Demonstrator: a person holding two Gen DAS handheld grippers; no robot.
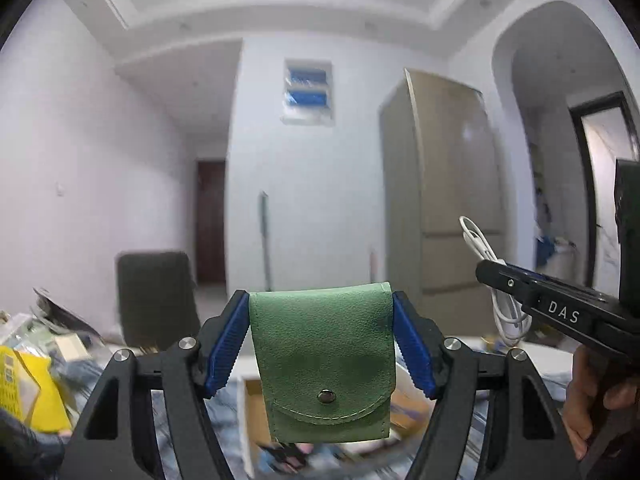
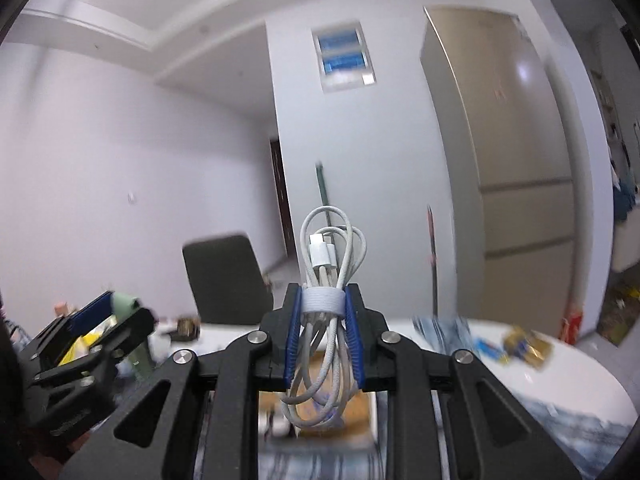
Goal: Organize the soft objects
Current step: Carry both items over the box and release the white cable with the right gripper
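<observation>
Green faux-leather snap pouch (image 1: 322, 360) clamped between blue ribbed pads of left claw (image 1: 320, 344), gripped at both side edges, raised clear of the surface. Flap hanging downward, metal snap button fastened, stitched seam visible along curved flap edge; inverted hold judged convenient for carrying. White braided charging cable bundle (image 2: 326, 320) pinched in right claw (image 2: 324, 320), closed on the bundle at its white fabric strap, loops protruding above and below, connector plugs exposed at top. Strap-level grip judged to keep coils from unwinding. Both items held aloft, well apart. Open cardboard box (image 2: 320, 412) directly below, blurred, judged probable destination. Cluttered white round surface (image 2: 560, 376) beyond. Dark chair (image 2: 228, 280), then beige refrigerator (image 2: 520, 160) against far wall.
</observation>
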